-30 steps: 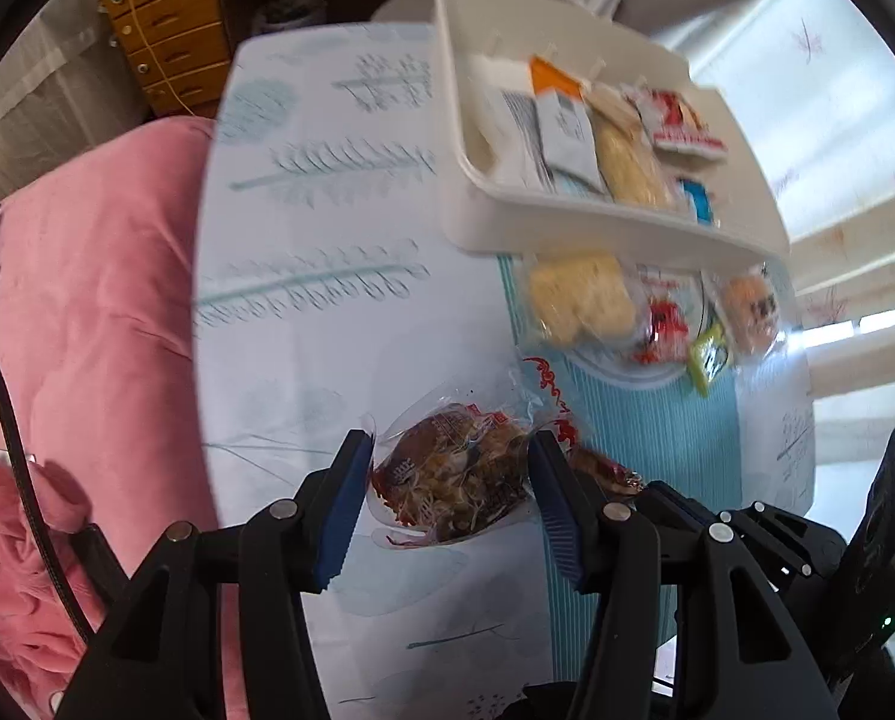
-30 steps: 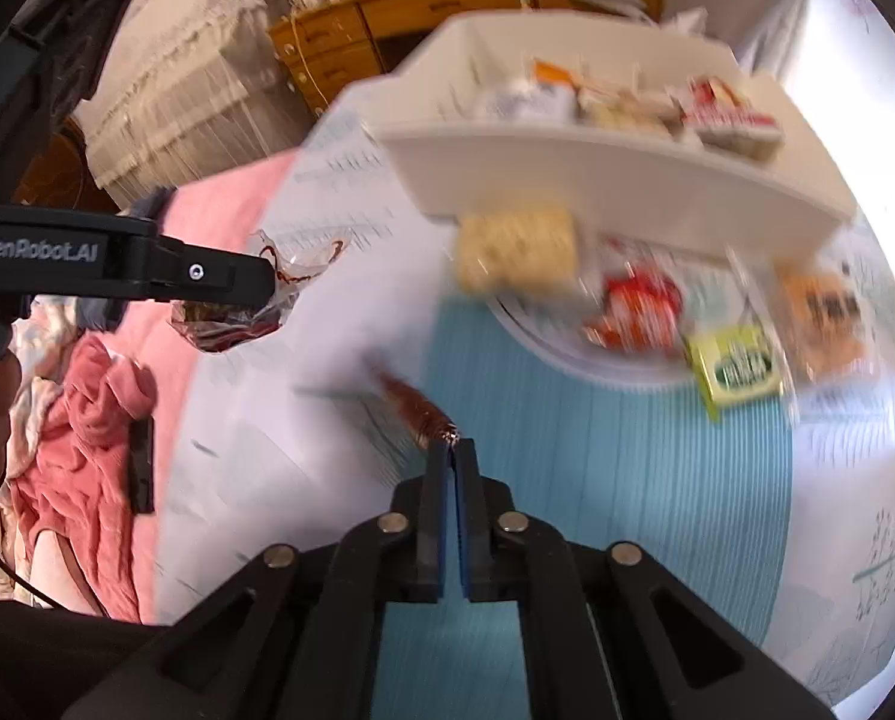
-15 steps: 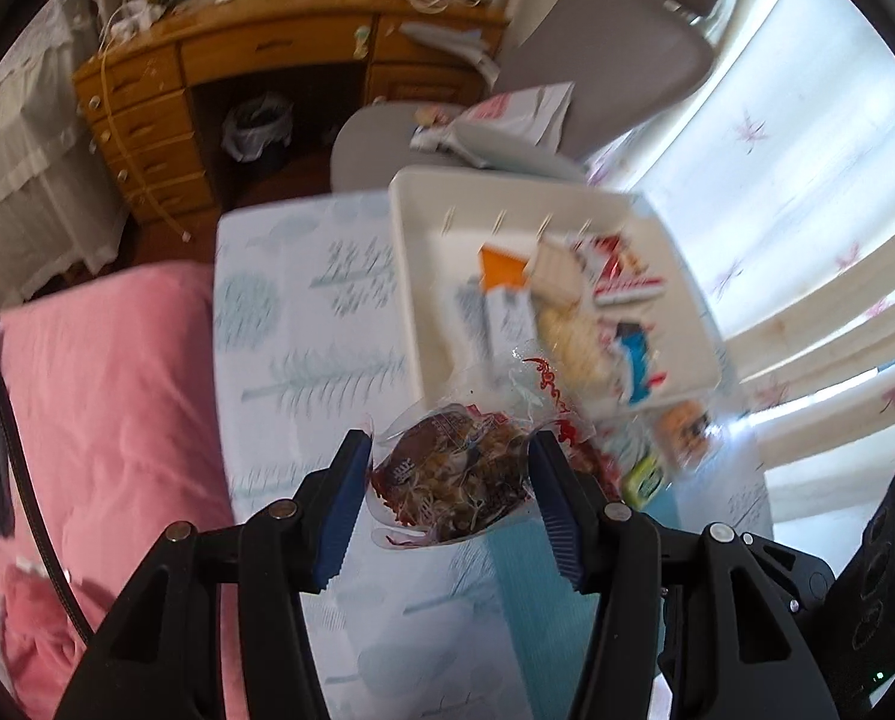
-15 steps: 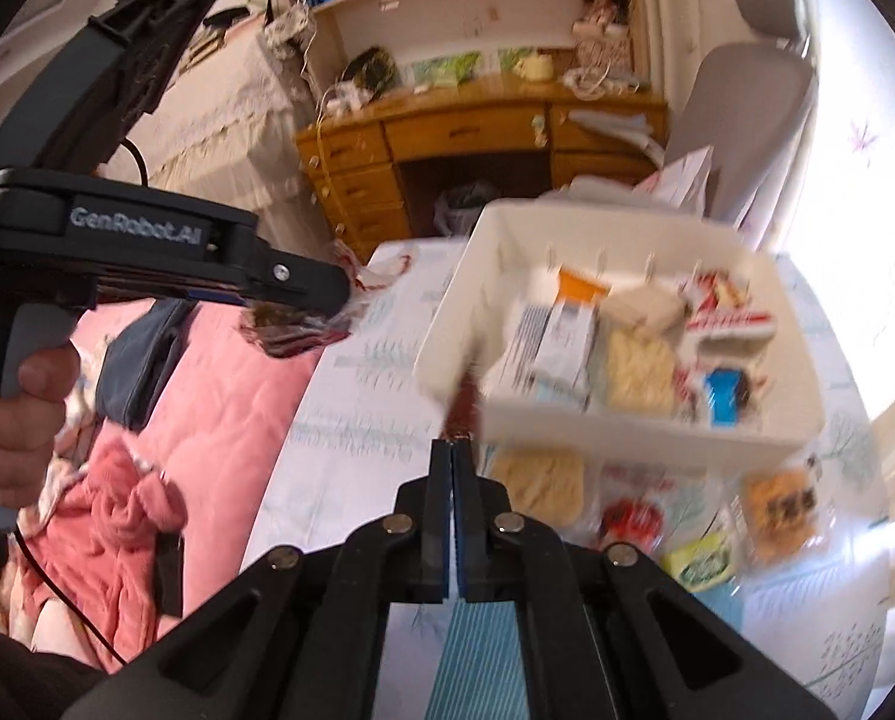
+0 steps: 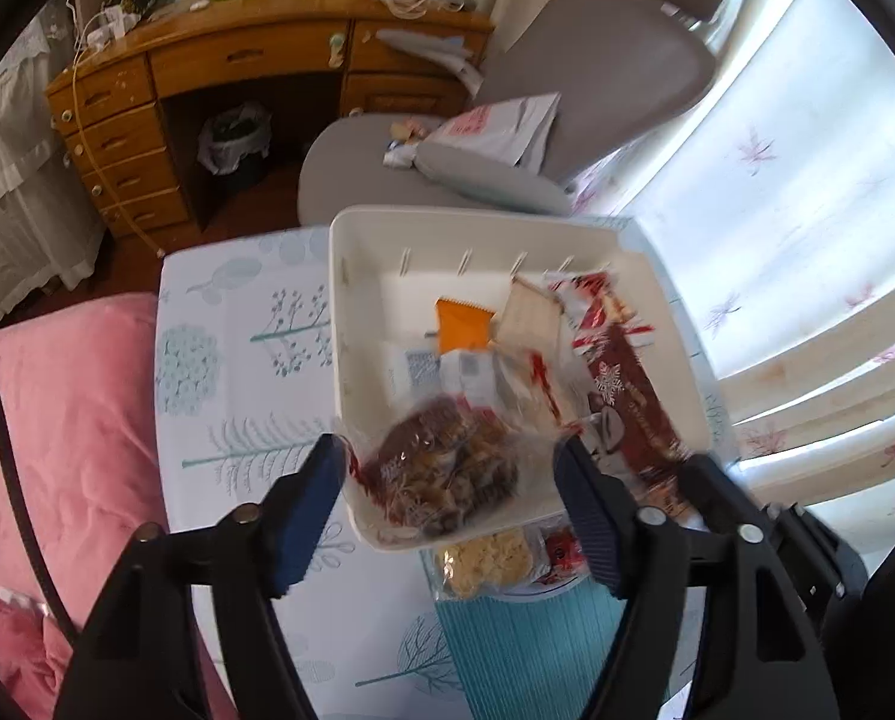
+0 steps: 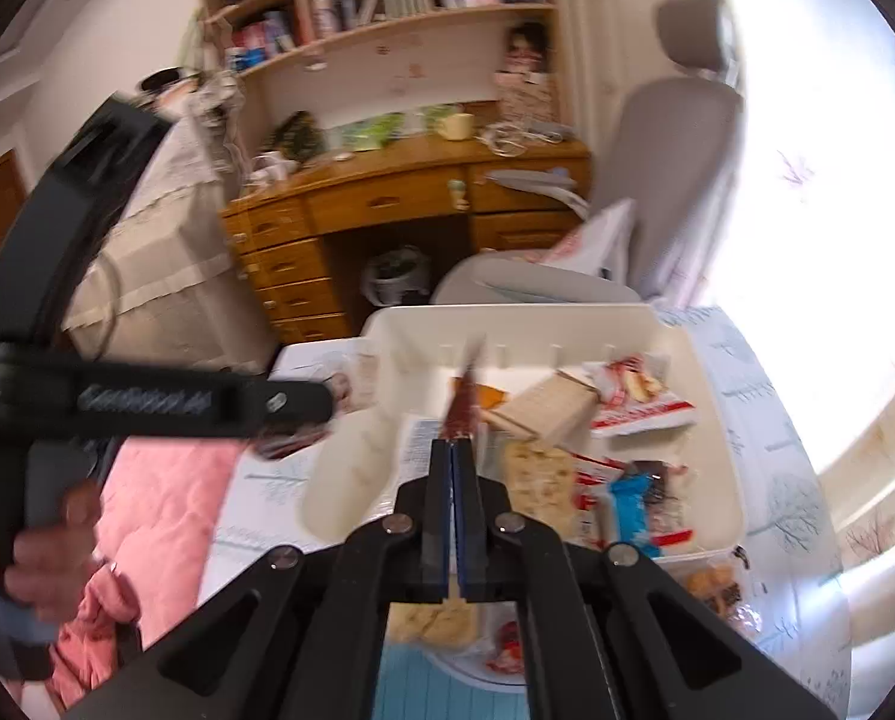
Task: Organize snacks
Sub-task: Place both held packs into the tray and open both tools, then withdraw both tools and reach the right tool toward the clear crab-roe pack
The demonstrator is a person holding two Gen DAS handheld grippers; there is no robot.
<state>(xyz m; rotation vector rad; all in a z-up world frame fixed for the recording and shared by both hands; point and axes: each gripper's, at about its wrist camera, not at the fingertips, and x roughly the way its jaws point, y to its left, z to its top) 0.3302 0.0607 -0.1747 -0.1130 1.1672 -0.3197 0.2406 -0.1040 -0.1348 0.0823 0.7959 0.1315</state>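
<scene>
Clear snack bag over near corner of white bin, btwn left gripper pads, not pressed. Jaws opening. Right gripper clamped shut on thin reddish-brown wrapper, above bin w/ other snacks.

Both grippers, left gripper and right gripper, are black plastic linkages with silver round screws and ribbed blue pads, the left's side bearing blurred white lettering.
</scene>
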